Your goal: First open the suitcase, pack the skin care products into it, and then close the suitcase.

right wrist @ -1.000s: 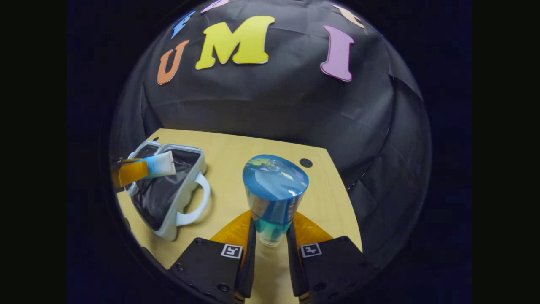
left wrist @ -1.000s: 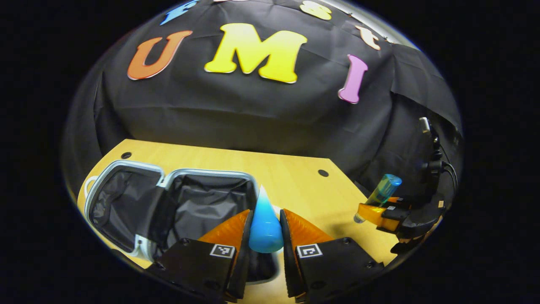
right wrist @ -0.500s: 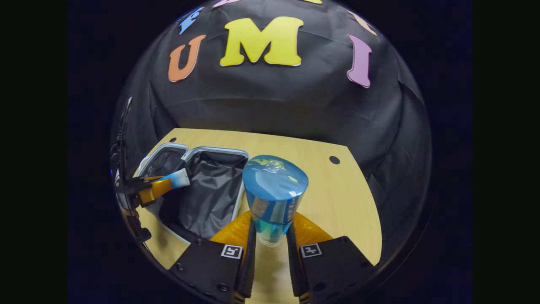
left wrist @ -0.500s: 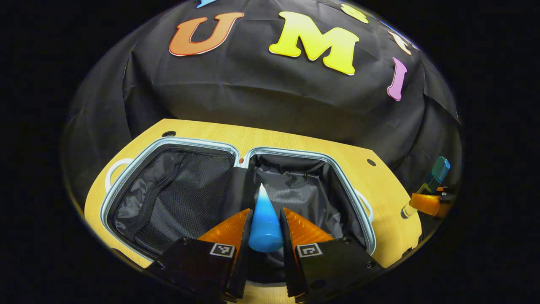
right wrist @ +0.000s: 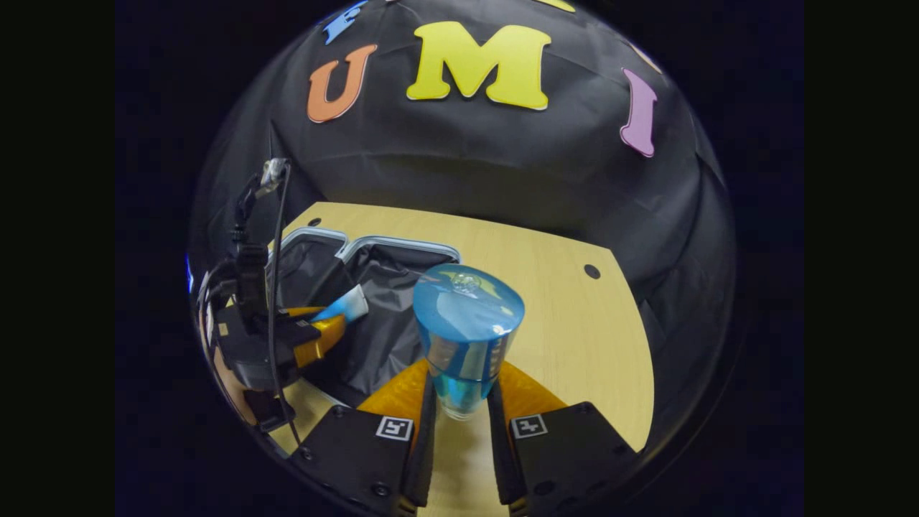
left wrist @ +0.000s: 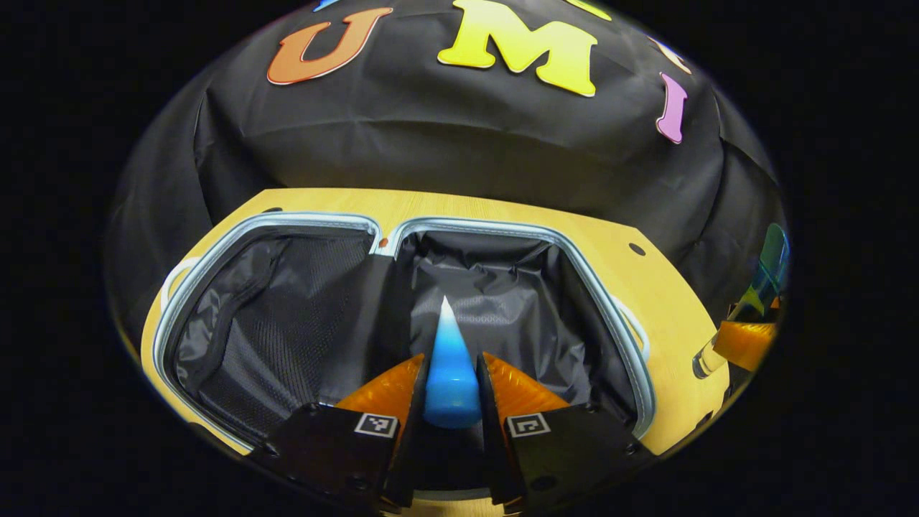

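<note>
Item one, nearest in my left gripper view: the left gripper (left wrist: 452, 391) at bottom centre, its fingers (left wrist: 391, 391) clenched on a blue-and-white tube (left wrist: 450, 373), the tube's flat white end pointing up and away from me. It hangs over the open suitcase (left wrist: 610, 316), above the right-hand of the two dark-lined halves.

Item two, nearest in my right gripper view: the right gripper (right wrist: 461, 402) at bottom centre, fingers (right wrist: 398, 395) pressed on the narrow end of a clear blue bottle (right wrist: 467, 330), whose broad round end faces the camera and hides part of the table (right wrist: 560, 316) behind it.

Item three, mid-distance. In the left gripper view the suitcase lies spread flat across the middle of the frame, pale rim all round, a mesh pocket (left wrist: 287, 316) in its left half, white handles at both outer edges. At the far right edge I see the bottle (left wrist: 761, 287) tilted, gripped low down.

Item four, in the right gripper view, centre left: the left gripper with cables (right wrist: 276, 237) rising from it, tube (right wrist: 344, 307) angled over the suitcase (right wrist: 402, 248) lining.

Item five, farthest: wooden table (left wrist: 646, 280) with small dark holes, then the black cloth wall (left wrist: 431, 143).
</note>
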Motion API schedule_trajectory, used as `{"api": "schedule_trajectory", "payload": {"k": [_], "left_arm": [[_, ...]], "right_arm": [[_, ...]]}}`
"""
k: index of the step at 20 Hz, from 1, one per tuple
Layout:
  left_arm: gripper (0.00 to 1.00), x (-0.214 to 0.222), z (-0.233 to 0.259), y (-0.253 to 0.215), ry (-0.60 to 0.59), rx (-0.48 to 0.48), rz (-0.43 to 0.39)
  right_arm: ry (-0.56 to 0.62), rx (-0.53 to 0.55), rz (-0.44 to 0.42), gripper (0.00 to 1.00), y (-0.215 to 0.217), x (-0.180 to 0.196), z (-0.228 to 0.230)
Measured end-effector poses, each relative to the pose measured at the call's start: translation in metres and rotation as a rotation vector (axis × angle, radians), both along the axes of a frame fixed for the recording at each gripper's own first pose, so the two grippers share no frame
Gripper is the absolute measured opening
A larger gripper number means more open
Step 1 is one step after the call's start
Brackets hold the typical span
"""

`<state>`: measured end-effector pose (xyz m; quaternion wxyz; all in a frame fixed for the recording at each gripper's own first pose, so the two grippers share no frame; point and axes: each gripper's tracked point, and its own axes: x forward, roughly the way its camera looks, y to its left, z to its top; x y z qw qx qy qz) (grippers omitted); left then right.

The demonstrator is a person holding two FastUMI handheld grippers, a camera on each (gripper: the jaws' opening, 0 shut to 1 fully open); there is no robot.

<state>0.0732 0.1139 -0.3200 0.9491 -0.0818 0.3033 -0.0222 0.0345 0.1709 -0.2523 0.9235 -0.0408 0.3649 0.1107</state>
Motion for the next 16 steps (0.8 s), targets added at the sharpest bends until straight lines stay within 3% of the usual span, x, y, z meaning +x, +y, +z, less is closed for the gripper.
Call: {"api": "schedule_trajectory", "payload": {"k": [1, 2, 6, 8, 9, 10, 11, 15, 16], "left_arm": [[0.53, -0.002, -0.003, 0.0, 0.01, 0.0, 0.002], [0.45, -0.002, -0.004, 0.004, 0.016, 0.005, 0.01], [0.47, -0.004, -0.004, 0.002, 0.034, -0.014, 0.01], [0.57, -0.009, 0.008, 0.002, 0.017, -0.018, 0.018], [0.74, -0.012, 0.018, 0.003, -0.005, -0.021, 0.017], [0.58, -0.015, 0.027, 0.005, -0.028, -0.021, 0.017], [0.74, -0.019, 0.037, 0.008, -0.052, -0.019, 0.018], [0.82, -0.038, 0.057, 0.039, -0.116, 0.057, 0.03], [0.94, -0.043, 0.058, 0.046, -0.123, 0.07, 0.035]], "right_arm": [[0.007, -0.002, 0.008, 0.31, 0.002, 0.001, -0.002], [0.016, -0.004, 0.016, 0.33, 0.005, 0.002, -0.004], [0.055, 0.01, 0.05, 0.31, 0.023, 0.003, -0.011], [0.081, 0.015, 0.078, 0.33, 0.034, 0.004, -0.016], [0.098, 0.015, 0.093, 0.33, 0.041, 0.004, -0.02], [0.116, 0.016, 0.103, 0.33, 0.046, 0.006, -0.025], [0.134, 0.018, 0.108, 0.33, 0.05, 0.008, -0.032], [0.219, 0.024, 0.11, 0.33, 0.075, 0.008, -0.06], [0.248, 0.028, 0.105, 0.33, 0.08, 0.007, -0.066]]}}
